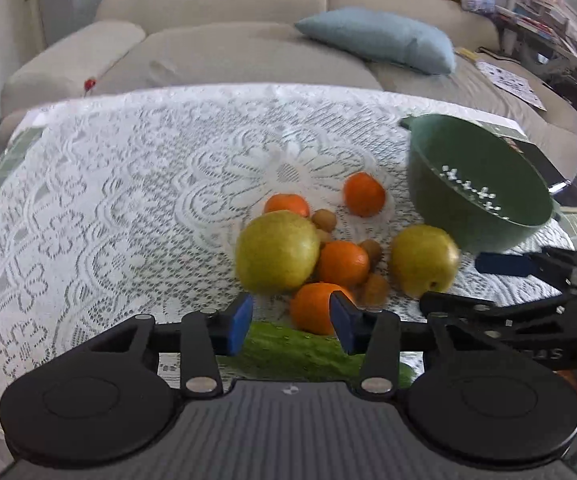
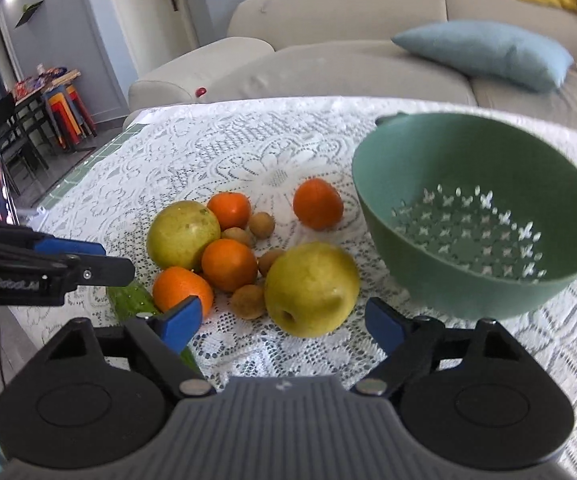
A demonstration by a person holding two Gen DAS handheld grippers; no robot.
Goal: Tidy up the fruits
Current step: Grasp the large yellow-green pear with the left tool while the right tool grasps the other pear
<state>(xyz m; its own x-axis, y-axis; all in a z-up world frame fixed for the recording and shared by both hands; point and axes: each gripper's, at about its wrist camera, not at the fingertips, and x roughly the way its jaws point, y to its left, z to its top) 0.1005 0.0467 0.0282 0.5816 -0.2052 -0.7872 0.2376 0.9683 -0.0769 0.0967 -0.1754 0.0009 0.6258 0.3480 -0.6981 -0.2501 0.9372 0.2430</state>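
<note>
On the white lace cloth lies a heap of fruit: two yellow-green pears [image 1: 276, 252] [image 2: 312, 294], several oranges [image 1: 342, 262] [image 2: 228, 264], several small brown fruits [image 1: 324, 220] [image 2: 261, 224] and a green cucumber [image 1: 300, 350] [image 2: 132, 298]. An empty green colander [image 1: 476, 184] [image 2: 428, 288] stands to the right of them. My left gripper [image 1: 292, 322] hovers open over the cucumber and the nearest orange [image 1: 312, 308], its blue pads apart from both. My right gripper [image 2: 282, 322] is open wide just in front of the nearer pear, holding nothing.
The table [image 1: 88, 200] ends in a green tiled edge [image 2: 72, 180] at the left. Behind it is a beige sofa [image 1: 216, 52] with a blue cushion [image 1: 380, 38]. Each gripper shows in the other's view: the right gripper [image 1: 484, 284] and the left gripper [image 2: 100, 258].
</note>
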